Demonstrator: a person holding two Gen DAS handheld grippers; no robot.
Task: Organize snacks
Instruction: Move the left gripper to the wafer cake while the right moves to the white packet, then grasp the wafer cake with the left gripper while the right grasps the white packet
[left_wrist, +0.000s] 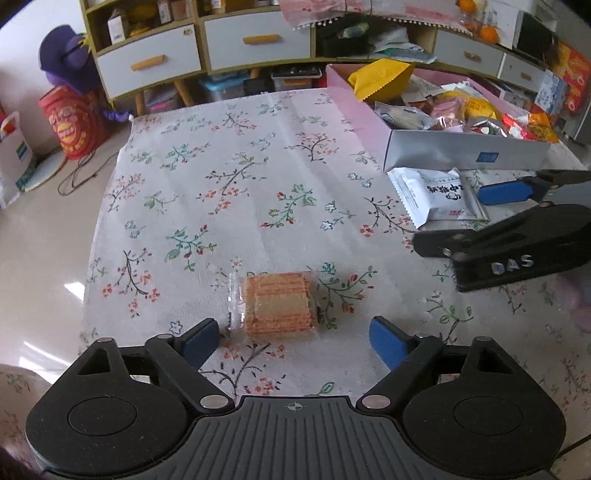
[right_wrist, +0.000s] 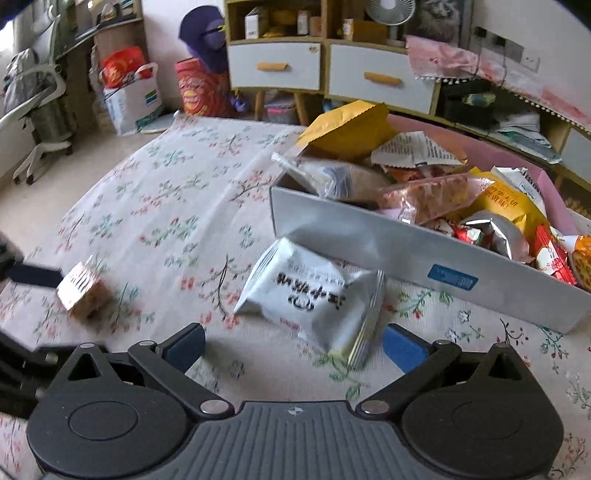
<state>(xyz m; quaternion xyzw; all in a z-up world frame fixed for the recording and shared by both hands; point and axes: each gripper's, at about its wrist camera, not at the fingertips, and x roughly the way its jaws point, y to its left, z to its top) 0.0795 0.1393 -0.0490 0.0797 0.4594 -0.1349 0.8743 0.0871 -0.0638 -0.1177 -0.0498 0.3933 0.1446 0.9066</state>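
A clear-wrapped wafer packet (left_wrist: 279, 304) lies on the floral tablecloth (left_wrist: 221, 177), just ahead of and between the fingers of my left gripper (left_wrist: 291, 334), which is open and not pressing on it. To the right, a white snack packet (left_wrist: 439, 197) rests beside a pink and white box (left_wrist: 443, 151) heaped with snacks. In the right wrist view the white packet (right_wrist: 310, 295) lies between the spread fingers of my right gripper (right_wrist: 291, 339), open and apart from it. The box (right_wrist: 369, 240) stands right behind. The wafer packet (right_wrist: 83, 290) shows at far left.
A cabinet with white drawers (left_wrist: 255, 38) stands beyond the table's far edge. The table's left edge (left_wrist: 107, 192) drops to the floor, where a red bag (left_wrist: 70, 125) and a purple plush (left_wrist: 70, 55) sit. A desk chair (right_wrist: 33, 110) stands at far left.
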